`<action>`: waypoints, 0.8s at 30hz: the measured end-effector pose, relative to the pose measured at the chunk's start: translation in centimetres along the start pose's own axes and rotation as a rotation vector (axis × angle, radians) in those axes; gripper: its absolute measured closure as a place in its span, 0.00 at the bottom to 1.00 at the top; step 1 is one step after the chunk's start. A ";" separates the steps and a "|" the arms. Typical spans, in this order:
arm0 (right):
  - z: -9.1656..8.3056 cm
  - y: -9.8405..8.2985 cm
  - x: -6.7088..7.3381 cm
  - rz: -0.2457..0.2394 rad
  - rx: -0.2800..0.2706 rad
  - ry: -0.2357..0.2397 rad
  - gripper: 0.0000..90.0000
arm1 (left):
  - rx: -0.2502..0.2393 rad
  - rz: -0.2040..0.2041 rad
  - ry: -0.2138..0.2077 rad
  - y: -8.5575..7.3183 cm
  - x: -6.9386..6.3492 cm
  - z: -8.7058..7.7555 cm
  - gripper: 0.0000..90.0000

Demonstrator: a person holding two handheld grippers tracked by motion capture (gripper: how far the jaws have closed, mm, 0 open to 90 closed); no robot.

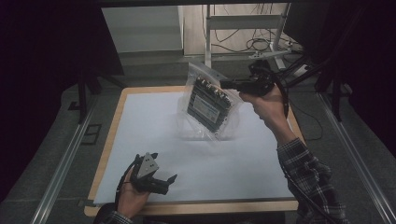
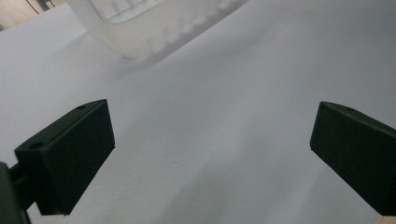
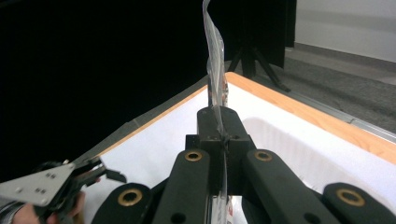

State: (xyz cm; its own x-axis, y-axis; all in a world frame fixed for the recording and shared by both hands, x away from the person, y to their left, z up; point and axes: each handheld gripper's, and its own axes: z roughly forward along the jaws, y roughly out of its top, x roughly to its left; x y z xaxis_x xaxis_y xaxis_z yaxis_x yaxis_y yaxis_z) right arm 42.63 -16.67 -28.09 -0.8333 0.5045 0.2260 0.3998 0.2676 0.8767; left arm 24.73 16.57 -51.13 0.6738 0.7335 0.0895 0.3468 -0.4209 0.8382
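A clear plastic bag (image 1: 208, 106) with a black finned electronic module (image 1: 205, 102) inside hangs tilted above the white sheet (image 1: 159, 130), its lower end close to the sheet. My right gripper (image 1: 225, 85) is shut on the bag's upper right edge. In the right gripper view the jaws (image 3: 219, 125) pinch the thin film of the bag (image 3: 214, 60), which rises straight up. My left gripper (image 1: 169, 183) rests low near the table's front left, open with nothing between its jaws. From the left gripper view (image 2: 212, 126) the bag's bottom (image 2: 140, 28) shows far ahead.
The wooden table (image 1: 112, 135) carries the white sheet over most of its top. Black curtains stand to the left and right. A metal frame (image 1: 208, 32) and cables lie on the floor behind the table. The left gripper (image 3: 91, 177) shows at lower left in the right gripper view.
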 end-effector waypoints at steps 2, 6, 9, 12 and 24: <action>0.2 0.2 -0.2 0.002 -0.002 -0.002 0.99 | -0.001 -0.001 0.000 0.0 0.0 0.0 0.00; 0.6 0.9 -0.8 0.007 -0.010 -0.021 0.99 | -0.004 -0.002 -0.001 0.0 0.0 0.0 0.00; 1.1 1.6 -1.5 0.002 -0.020 -0.041 0.99 | -0.002 -0.001 0.000 0.0 0.1 0.0 0.00; 1.8 2.2 -1.9 -0.011 -0.024 -0.056 0.99 | -0.003 -0.003 -0.002 0.0 0.0 0.1 0.00; 5.3 2.2 -3.9 -0.013 0.000 -0.076 0.99 | 0.003 -0.002 -0.006 -0.1 0.0 0.2 0.00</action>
State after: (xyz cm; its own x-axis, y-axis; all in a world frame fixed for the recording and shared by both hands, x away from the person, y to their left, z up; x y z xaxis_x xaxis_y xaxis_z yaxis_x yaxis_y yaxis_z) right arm 48.80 -13.68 -29.33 -0.8073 0.5616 0.1815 0.3888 0.2747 0.8794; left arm 24.83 16.54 -51.29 0.6772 0.7309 0.0846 0.3500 -0.4212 0.8367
